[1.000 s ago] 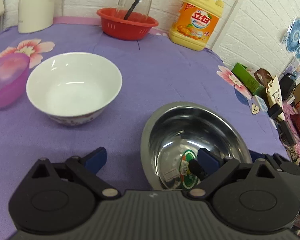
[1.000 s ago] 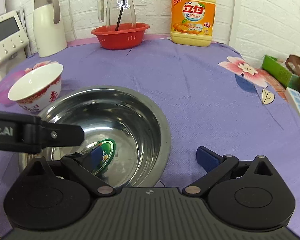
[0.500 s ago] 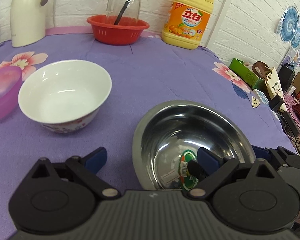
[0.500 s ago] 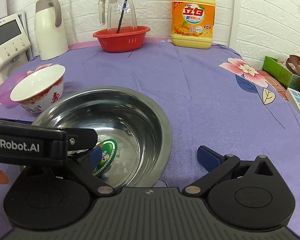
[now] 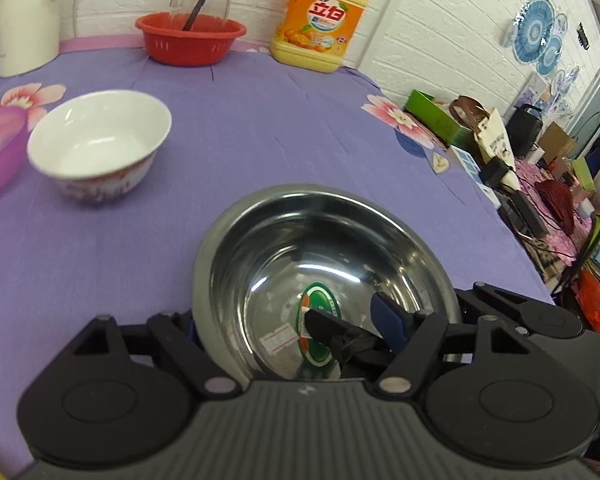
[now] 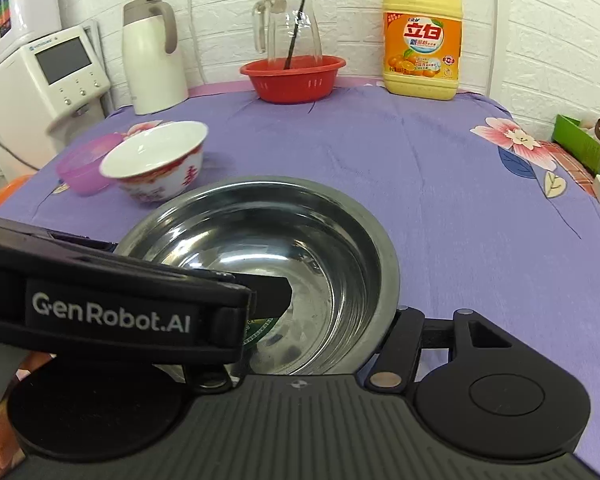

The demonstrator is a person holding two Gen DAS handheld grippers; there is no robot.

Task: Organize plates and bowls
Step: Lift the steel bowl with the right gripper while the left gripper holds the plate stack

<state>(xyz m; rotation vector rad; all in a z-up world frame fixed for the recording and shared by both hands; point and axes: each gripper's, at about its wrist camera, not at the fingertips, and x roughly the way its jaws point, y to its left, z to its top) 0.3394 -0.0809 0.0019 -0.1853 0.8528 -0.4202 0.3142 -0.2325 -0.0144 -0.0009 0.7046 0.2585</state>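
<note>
A steel bowl (image 5: 324,248) with a green sticker inside sits just ahead of both grippers; it also shows in the right wrist view (image 6: 284,240). My left gripper (image 5: 292,320) is open and straddles its near-left rim, one finger outside, one inside. My right gripper (image 6: 332,320) is open and straddles its near-right rim; its left finger is hidden by the left gripper's body. A white bowl with red pattern (image 5: 100,144) stands to the left, seen also in the right wrist view (image 6: 156,160). A pink plastic bowl (image 5: 0,148) sits beside it.
At the back stand a red basket (image 6: 292,78) with a glass jug (image 6: 288,24), a yellow detergent bottle (image 6: 422,36) and a white kettle (image 6: 152,56). A white appliance (image 6: 40,84) is at left. Clutter (image 5: 540,168) lies beyond the table's right edge.
Both grippers have moved in over the steel bowl's rim, which now sits between each pair of fingers. The cameras have risen and the bowl looks tilted or lifted slightly.
</note>
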